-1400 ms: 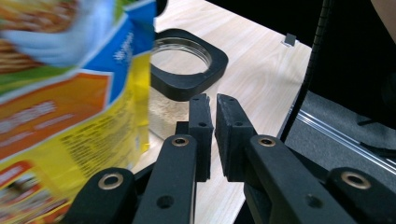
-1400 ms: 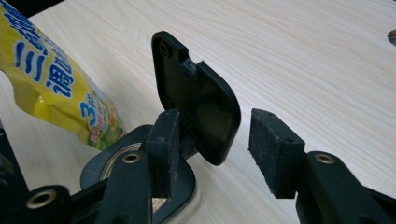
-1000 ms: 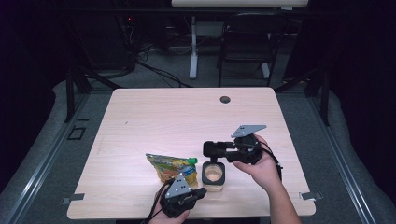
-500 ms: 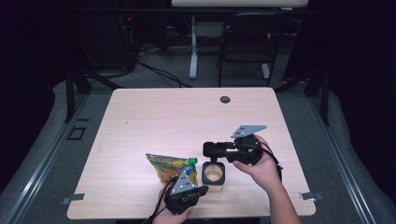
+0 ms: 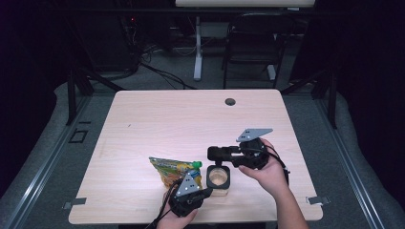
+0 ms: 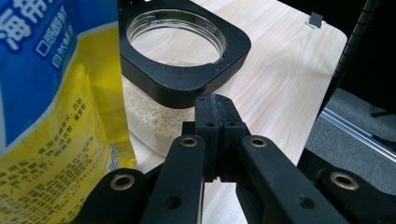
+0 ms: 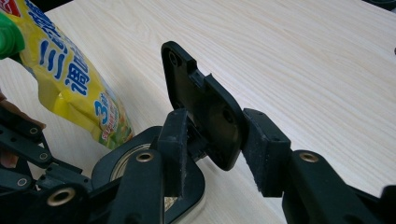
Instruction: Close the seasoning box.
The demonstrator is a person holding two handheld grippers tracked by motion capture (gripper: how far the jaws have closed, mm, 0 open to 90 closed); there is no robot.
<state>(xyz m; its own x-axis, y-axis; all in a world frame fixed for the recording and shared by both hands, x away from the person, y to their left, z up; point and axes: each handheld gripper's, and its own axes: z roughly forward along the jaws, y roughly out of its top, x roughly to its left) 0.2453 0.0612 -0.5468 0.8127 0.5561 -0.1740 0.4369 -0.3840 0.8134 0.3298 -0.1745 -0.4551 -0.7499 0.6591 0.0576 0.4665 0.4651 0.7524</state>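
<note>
Reaching in from the near edge of the tabletop (image 5: 157,119), the right tool (image 7: 215,140) is clamped on a black lid (image 7: 205,105), held on edge just above the open jar (image 5: 218,178) of beige powder. The left tool (image 6: 219,116), jaws together on nothing, sits low just before the jar. The yellow pouch (image 5: 172,168) lies beside the jar, its green cap (image 5: 196,163) toward it.

- Left gripper (image 6: 217,140) jaws pressed together, nothing between.
- Open container (image 6: 180,60), black square rim, pale powder inside, just ahead.
- Yellow-blue pouch (image 6: 51,93) at left, touching container.
- Wooden table (image 6: 285,60) beneath.
</note>
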